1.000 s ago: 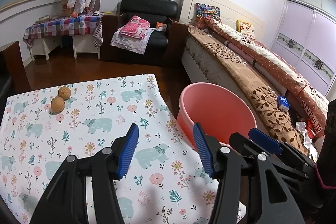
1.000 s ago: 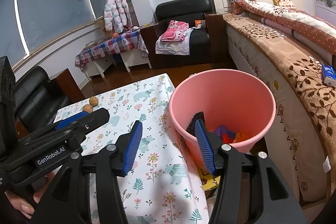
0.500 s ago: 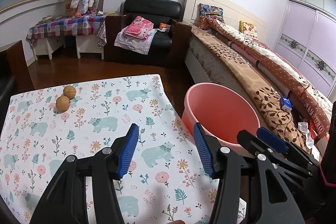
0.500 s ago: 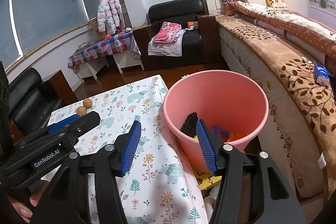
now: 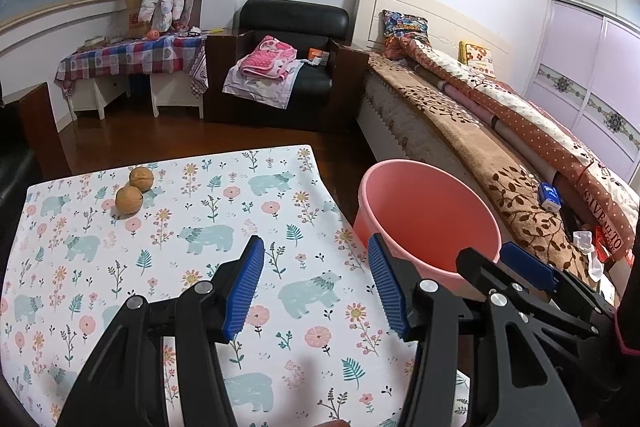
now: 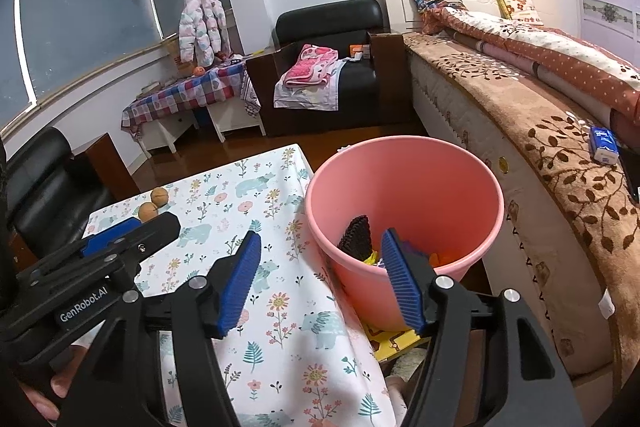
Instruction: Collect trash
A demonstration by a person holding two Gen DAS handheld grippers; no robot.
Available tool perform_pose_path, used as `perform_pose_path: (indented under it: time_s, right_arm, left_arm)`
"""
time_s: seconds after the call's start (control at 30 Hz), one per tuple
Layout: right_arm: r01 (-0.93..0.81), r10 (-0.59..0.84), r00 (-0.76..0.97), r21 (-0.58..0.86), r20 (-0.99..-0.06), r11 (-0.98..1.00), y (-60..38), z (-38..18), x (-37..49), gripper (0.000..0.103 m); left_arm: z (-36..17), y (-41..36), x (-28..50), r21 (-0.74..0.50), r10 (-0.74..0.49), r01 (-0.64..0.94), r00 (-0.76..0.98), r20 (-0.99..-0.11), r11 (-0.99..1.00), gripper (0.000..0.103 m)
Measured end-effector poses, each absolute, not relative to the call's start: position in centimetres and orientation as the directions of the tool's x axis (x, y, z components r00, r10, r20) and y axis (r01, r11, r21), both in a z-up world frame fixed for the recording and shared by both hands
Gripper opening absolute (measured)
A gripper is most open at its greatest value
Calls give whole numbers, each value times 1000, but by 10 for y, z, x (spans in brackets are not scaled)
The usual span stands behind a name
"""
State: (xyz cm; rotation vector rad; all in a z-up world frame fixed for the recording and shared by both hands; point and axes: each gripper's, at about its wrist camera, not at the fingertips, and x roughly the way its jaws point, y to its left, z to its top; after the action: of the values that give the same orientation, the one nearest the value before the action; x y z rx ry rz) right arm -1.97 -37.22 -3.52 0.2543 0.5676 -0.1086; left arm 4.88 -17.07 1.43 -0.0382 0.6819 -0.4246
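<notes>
Two small round tan-brown walnut-like balls (image 5: 135,189) lie touching each other at the far left of the floral bear-print tablecloth (image 5: 208,239), well left of the pink plastic bucket (image 5: 430,223); judged light, hard and prone to roll, each is best pinched across its middle. Left gripper (image 5: 316,285) hovers over the cloth, left of the bucket, jaws spread and empty. Right gripper (image 6: 320,277) hangs at the bucket's near rim, jaws having just been opening, nothing between them. Inside the bucket lie a dark ridged piece (image 6: 356,237) and colourful scraps.
</notes>
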Motion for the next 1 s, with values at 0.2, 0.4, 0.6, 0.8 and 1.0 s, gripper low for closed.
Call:
perform_pose_path:
  time_s: [0.2,0.4,0.6,0.8,1.0]
  right_arm:
    - [181,-40,835,204,-549,962,-374,-35,-20,63]
    - [183,-43,834,202,-550,962,-373,-35,-20,63]
    - [179,-42,841,203,-540,963,-371,-33,-22,63]
    - [179,-39,846,215,-531,960,-371,-33,-25,63]
    - [180,-42,850,213,-526,960,-372,-31,-26,63]
  left_arm:
    - [14,-170,49,-172,-392,367,694,-603,914,53]
    - [12,-169,48,-165,-383,361,695,-608,918,53]
    - [11,-169,48,-161,-378,357,697,-610,920,53]
    - [12,-168,49,-160,-374,353,701,-607,922,53]
    - [12,-168,49,-159,-374,354,702,-607,922,53]
